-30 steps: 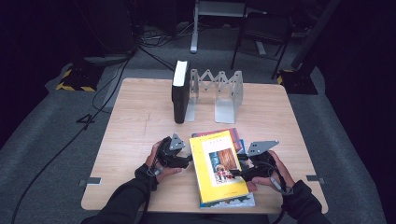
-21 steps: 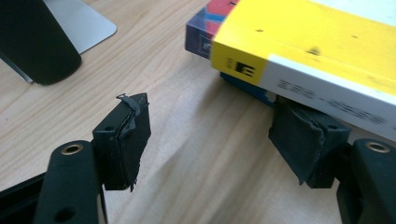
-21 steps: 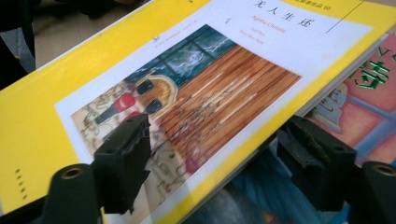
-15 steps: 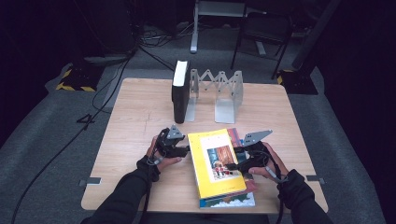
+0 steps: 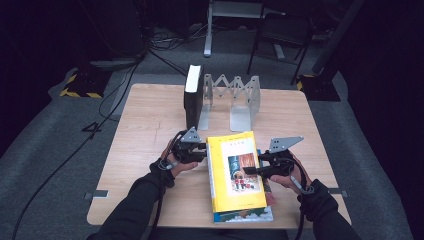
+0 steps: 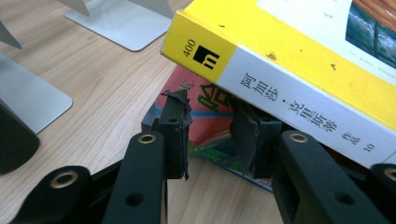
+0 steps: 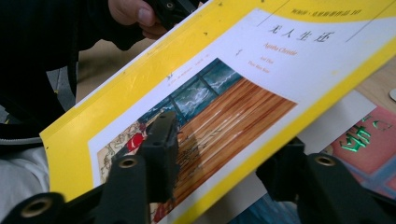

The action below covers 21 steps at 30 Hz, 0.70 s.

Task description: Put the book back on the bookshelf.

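Observation:
A yellow paperback (image 5: 235, 170) lies tilted over a small stack at the table's front middle. My right gripper (image 5: 252, 170) holds its right long edge. In the right gripper view one jaw lies on the yellow cover (image 7: 261, 60) and the other is under the edge; my right gripper (image 7: 224, 140) has just been closing on it. My left gripper (image 5: 202, 150) is at the spine side and has also just been closing. There, the spine (image 6: 303, 60) rests on one jaw of my left gripper (image 6: 215, 121). The other jaw stands free over a red book (image 6: 205, 112).
Under the yellow book lie the red book (image 7: 373, 140) and a blue-green one (image 5: 245, 215). At the back of the wooden table (image 5: 145, 130), a black book (image 5: 192, 100) stands upright in a metal folding rack (image 5: 235, 95). The rack's flat feet (image 6: 121, 18) are close ahead.
Both hands have slid a little forward along the yellow book's sides and risen. Their jaws have narrowed. The book now sits raised and tilted above the stack.

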### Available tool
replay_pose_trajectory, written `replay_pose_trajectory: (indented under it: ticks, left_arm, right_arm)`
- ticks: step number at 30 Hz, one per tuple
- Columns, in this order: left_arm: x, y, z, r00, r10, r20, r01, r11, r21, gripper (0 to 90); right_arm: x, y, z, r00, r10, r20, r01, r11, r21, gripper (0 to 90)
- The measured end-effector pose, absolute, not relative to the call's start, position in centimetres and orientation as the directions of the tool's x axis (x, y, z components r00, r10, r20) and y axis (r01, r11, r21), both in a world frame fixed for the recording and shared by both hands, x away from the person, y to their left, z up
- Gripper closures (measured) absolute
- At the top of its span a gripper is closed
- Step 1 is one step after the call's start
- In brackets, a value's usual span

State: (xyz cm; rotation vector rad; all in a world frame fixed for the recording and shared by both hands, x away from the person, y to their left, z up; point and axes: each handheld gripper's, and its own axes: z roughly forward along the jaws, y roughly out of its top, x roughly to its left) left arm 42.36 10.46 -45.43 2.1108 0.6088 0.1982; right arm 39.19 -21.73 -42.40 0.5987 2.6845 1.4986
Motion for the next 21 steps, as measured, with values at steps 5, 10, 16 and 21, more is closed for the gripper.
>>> replay_pose_trajectory:
  ticks: [5,10,16,21]
  left_arm:
    - [42.3,10.5,-45.4,0.887,0.455,-0.077,0.312,-0.47,0.826,82.6]
    - [42.9,10.4,-42.3,0.909,0.406,-0.09,0.278,-0.433,0.857,88.7]
    - [43.0,9.3,-37.0,0.927,0.375,-0.015,0.197,-0.452,0.87,89.3]
    - [42.4,8.6,-36.0,0.927,0.373,0.028,0.166,-0.478,0.863,86.5]
  right_arm:
    - [39.1,-21.8,-42.1,-0.937,0.31,0.158,0.29,0.443,0.848,74.1]
    - [38.0,-22.2,-41.1,-0.943,0.327,0.06,0.194,0.395,0.898,78.0]
    - [36.5,-22.8,-39.0,-0.905,0.412,-0.101,0.062,0.364,0.93,82.1]
    - [34.8,-23.3,-39.2,-0.879,0.445,-0.171,-0.004,0.352,0.936,83.6]
